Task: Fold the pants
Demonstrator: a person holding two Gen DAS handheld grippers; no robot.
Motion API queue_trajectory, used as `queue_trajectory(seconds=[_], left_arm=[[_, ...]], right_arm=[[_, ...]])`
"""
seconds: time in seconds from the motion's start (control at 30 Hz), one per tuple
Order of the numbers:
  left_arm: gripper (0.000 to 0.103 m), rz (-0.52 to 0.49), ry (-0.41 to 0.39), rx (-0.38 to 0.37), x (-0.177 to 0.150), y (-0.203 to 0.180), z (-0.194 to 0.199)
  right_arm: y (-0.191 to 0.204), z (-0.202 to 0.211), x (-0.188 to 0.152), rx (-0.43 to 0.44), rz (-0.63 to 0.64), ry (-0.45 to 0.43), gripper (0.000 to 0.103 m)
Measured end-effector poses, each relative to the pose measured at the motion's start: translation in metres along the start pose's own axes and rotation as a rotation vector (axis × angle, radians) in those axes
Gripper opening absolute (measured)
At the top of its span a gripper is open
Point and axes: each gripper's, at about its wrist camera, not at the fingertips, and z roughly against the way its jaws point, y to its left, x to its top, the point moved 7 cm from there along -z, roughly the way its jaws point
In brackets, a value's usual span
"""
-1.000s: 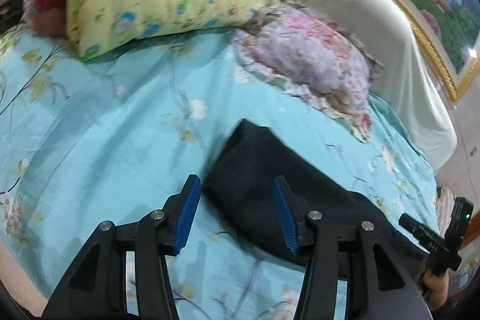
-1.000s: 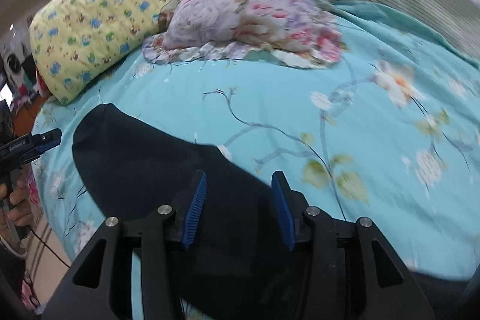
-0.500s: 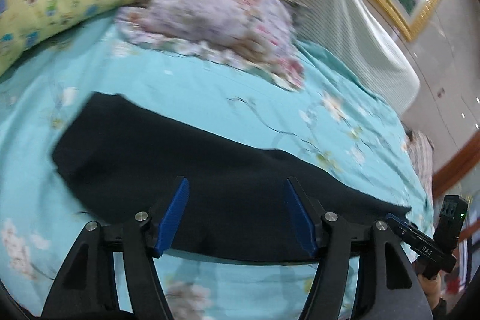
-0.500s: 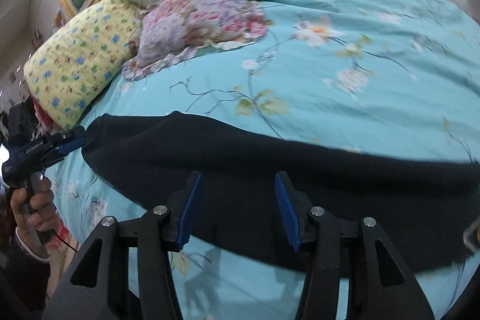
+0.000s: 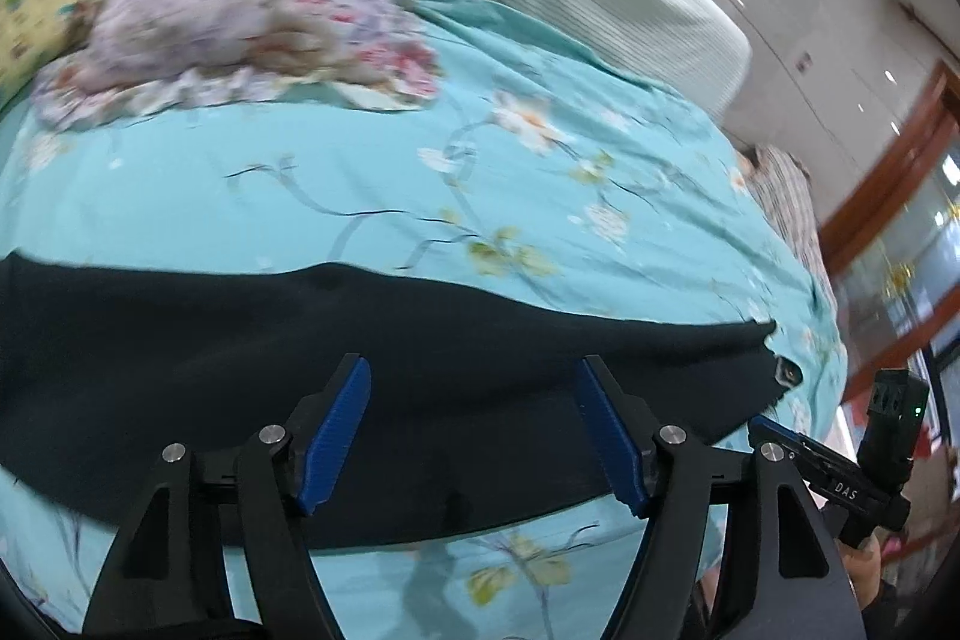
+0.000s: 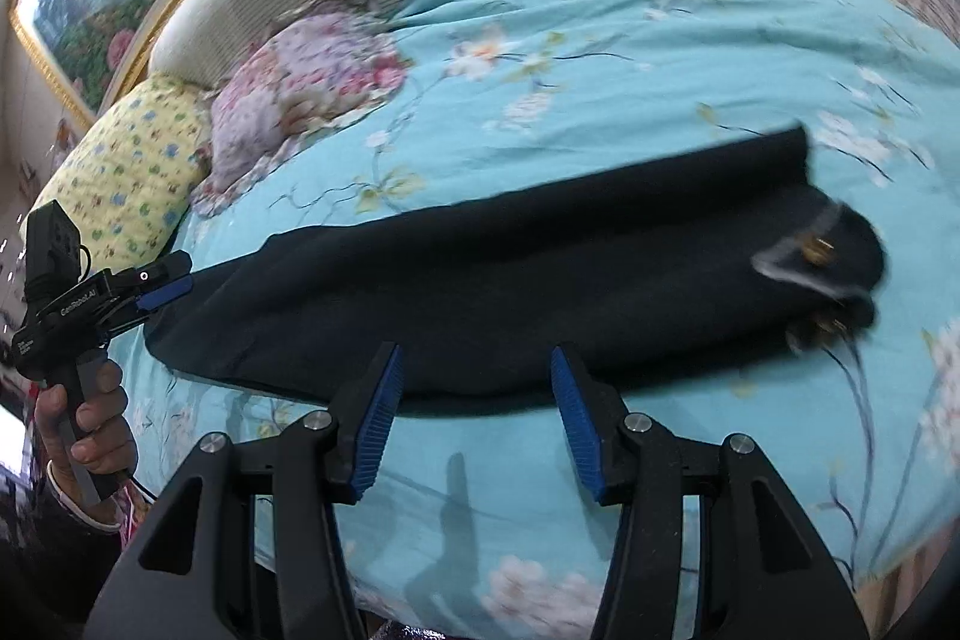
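One bed sheet [image 5: 372, 184], turquoise with a flower print, carries one pair of dark pants [image 5: 372, 340] laid flat in a long strip across its near side. Two pillows: one yellow pillow [image 6: 138, 160], one pink floral pillow [image 5: 252, 16], side by side at the headboard. Left gripper [image 5: 474, 430]: jaws wide apart, just been opening, nothing between them, above the pants. Right gripper [image 6: 474, 418]: jaws apart, widened a little, empty, over the pants' near edge.
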Motion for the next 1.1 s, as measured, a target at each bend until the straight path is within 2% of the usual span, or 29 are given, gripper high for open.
queue_trajectory(seconds=[0.63,0.93,1.1], left_arm=[[0.08,-0.245,0.159,-0.112,0.012,-0.105,-0.068],[0.08,-0.417,0.28,-0.159,0.003,-0.159,-0.111],[0.08,-0.46,0.355,-0.211,0.0,-0.185,-0.136]], right_arm=[[-0.09,0.028,-0.006,-0.072,-0.307,-0.104,0.068],[-0.107,0.025,0.002,-0.012,-0.414,-0.15,0.069],[-0.118,0.021,0.008,0.033,-0.473,-0.191,0.069]])
